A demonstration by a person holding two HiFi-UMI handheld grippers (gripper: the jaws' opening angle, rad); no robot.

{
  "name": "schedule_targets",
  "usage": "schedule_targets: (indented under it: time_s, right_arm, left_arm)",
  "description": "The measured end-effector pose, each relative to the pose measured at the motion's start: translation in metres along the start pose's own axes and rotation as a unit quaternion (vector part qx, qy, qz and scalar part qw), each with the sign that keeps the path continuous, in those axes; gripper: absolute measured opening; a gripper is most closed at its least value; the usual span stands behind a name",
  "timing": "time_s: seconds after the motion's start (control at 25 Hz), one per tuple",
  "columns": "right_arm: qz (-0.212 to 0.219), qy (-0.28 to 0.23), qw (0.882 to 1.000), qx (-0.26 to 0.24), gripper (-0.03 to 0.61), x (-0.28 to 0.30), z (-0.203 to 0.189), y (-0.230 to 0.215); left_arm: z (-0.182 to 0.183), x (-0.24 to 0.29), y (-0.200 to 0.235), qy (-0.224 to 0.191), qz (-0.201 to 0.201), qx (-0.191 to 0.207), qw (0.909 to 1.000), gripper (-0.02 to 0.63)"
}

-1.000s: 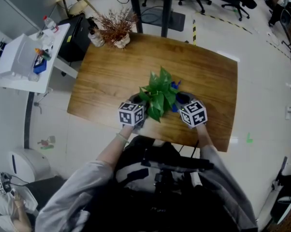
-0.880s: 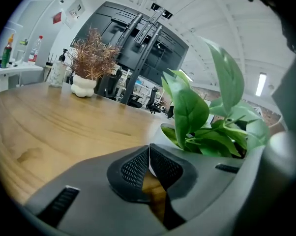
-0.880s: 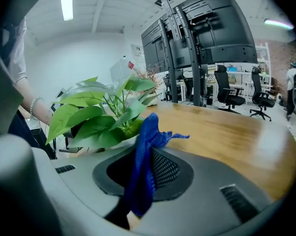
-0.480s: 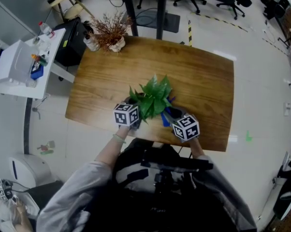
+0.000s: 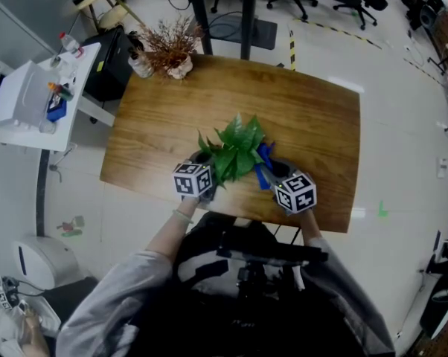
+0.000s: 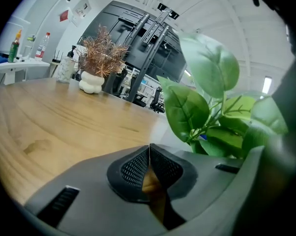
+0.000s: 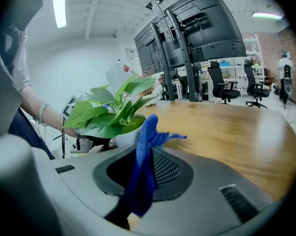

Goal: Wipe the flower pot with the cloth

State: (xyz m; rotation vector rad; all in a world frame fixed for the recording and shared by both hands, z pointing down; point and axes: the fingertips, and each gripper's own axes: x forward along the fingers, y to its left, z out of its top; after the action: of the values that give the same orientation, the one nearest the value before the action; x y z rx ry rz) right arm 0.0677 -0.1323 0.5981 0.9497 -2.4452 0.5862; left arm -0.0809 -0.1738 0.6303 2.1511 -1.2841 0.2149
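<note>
The white flower pot (image 7: 122, 138) stands on the wooden table (image 5: 313, 125), its green leaves (image 5: 235, 151) spreading over it. The right gripper (image 7: 146, 155) is just to the right of the pot, jaws clamped on the blue cloth (image 7: 148, 132), whose free end sticks up close to the pot's wall; whether it touches is unclear. The left gripper (image 6: 149, 152) sits just left of the pot, jaws pressed together with nothing between them. A dried plant in a white vase (image 5: 172, 50) stands well beyond the pot.
</note>
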Motion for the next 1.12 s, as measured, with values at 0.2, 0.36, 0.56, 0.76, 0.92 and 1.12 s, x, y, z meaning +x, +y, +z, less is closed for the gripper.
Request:
schedule_targets:
  time_s: [0.2, 0.36, 0.56, 0.76, 0.92, 1.12]
  right_arm:
    - [0.022, -0.002, 0.998, -0.055, 0.087, 0.010, 0.036, -0.016]
    - [0.078, 0.018, 0.991, -0.104, 0.087, 0.024, 0.052, -0.010]
    - [0.102, 0.043, 0.987, -0.116, 0.087, 0.033, 0.044, -0.007]
    - [0.099, 0.059, 0.988, -0.104, 0.087, 0.033, 0.024, -0.004]
    - [0.095, 0.061, 0.990, -0.088, 0.087, 0.029, 0.009, 0.003]
    - [0.094, 0.067, 0.990, -0.079, 0.087, 0.020, -0.008, 0.020]
  left_arm:
    - [-0.004, -0.005, -0.004, -0.001, -0.011, -0.006, 0.9999, 0.005]
    - [-0.004, -0.006, -0.008, 0.002, -0.027, -0.002, 0.9996, 0.005]
    - [0.002, -0.003, -0.008, 0.001, -0.031, 0.001, 0.9995, 0.005]
    - [0.004, 0.001, -0.006, 0.005, -0.035, 0.003, 0.9994, 0.005]
    - [0.004, 0.005, -0.005, 0.009, -0.033, 0.005, 0.9994, 0.005]
    - [0.008, 0.012, -0.003, 0.010, -0.033, 0.006, 0.9994, 0.005]
